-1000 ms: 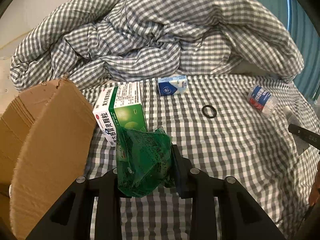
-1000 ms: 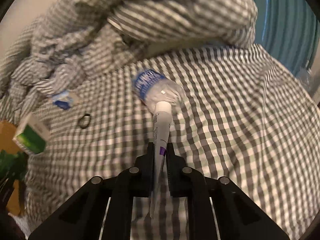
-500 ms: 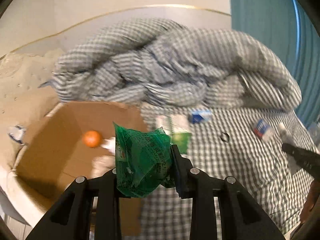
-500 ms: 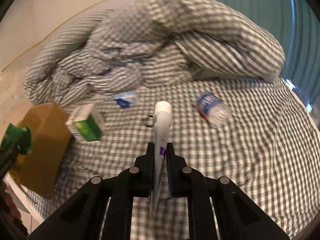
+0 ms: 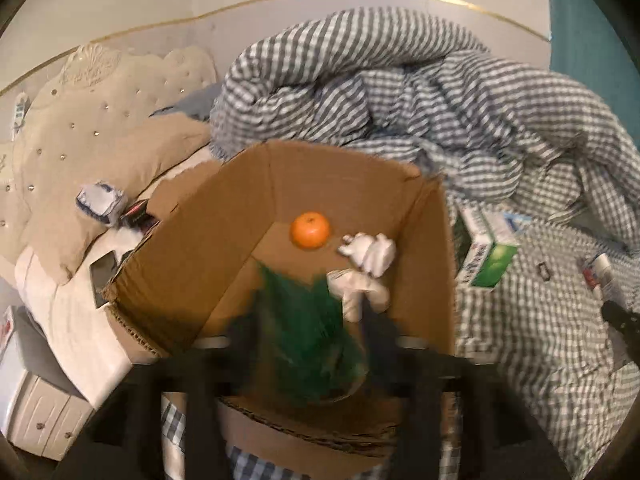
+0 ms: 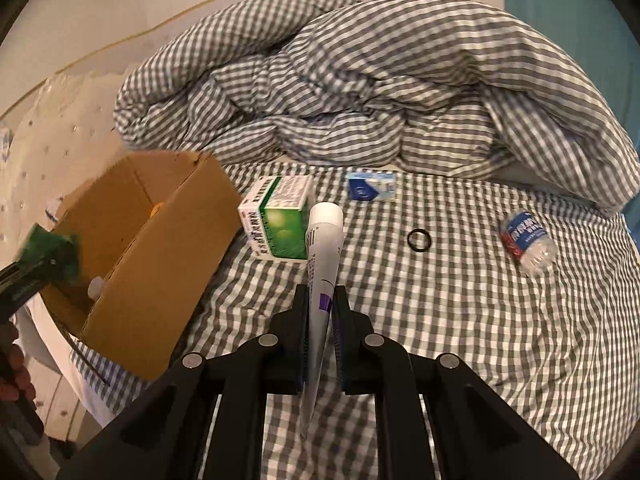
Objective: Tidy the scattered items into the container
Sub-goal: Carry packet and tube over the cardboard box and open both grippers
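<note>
Release step: left gripper point(image 5: 304, 344) pinching green packet point(image 5: 304, 336) over cardboard box point(image 5: 424, 280); let go well inside rim, near tangerine point(image 5: 310, 229). Right gripper point(image 6: 322, 320) clamping toothpaste tube point(image 6: 322, 256), right of box.

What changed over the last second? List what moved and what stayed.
The left gripper carried the green packet from above the bedsheet to over the open box; the packet is blurred there, so release is unclear. The right gripper lifted its tube away from the bottle and swung toward the box. The green carton, ring, blue packet and bottle stayed put.
</note>
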{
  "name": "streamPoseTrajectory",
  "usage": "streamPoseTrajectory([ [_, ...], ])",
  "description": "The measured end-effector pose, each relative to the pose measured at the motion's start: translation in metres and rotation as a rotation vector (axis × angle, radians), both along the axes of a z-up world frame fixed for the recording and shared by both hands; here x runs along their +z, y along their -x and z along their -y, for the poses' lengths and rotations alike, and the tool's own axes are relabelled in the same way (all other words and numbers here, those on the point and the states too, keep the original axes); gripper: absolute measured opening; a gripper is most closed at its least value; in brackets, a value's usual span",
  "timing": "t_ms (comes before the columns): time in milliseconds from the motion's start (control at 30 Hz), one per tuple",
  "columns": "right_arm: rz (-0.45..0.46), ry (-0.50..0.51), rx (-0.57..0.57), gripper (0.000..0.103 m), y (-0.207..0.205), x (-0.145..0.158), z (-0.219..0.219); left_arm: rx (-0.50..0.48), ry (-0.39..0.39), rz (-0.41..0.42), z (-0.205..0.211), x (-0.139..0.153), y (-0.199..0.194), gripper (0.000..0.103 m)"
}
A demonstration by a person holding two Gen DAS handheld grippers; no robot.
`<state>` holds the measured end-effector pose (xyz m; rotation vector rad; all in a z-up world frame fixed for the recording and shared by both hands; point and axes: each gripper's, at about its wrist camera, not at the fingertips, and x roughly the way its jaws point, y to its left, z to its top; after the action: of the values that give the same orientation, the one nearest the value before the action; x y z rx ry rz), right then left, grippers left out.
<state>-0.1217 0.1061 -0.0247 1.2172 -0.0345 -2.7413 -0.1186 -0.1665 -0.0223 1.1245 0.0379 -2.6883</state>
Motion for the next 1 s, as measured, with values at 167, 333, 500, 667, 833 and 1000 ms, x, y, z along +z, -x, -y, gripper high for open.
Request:
streamPoseTrajectory([
  [167,0.001,-0.019,0.039,0.011,0.003,0.006,0.020,0.005,-0.015,-0.053,0.007,0.007,-0.010,0.084],
  [333,-0.045,-0.015,0.164,0.011,0.010,0.031,0.066,0.004,-0.042,-0.041,0.011,0.003,-0.013,0.085],
  [500,-0.074,0.047,0.353,0.011,0.026,0.054,0.137,-0.011,-0.044,-0.033,0.009,-0.001,-0.019,0.085],
  [667,-0.049,0.036,0.405,0.012,0.041,0.042,0.185,-0.030,-0.063,-0.038,0.016,0.001,-0.024,0.085],
  [833,-0.052,-0.022,0.395,0.049,0.041,0.027,0.200,-0.025,-0.078,-0.039,0.026,0.000,-0.025,0.085],
  [1000,-0.090,-0.001,0.375,0.059,0.038,0.038,0.186,-0.018,-0.087,-0.032,0.026,-0.004,-0.025,0.085],
])
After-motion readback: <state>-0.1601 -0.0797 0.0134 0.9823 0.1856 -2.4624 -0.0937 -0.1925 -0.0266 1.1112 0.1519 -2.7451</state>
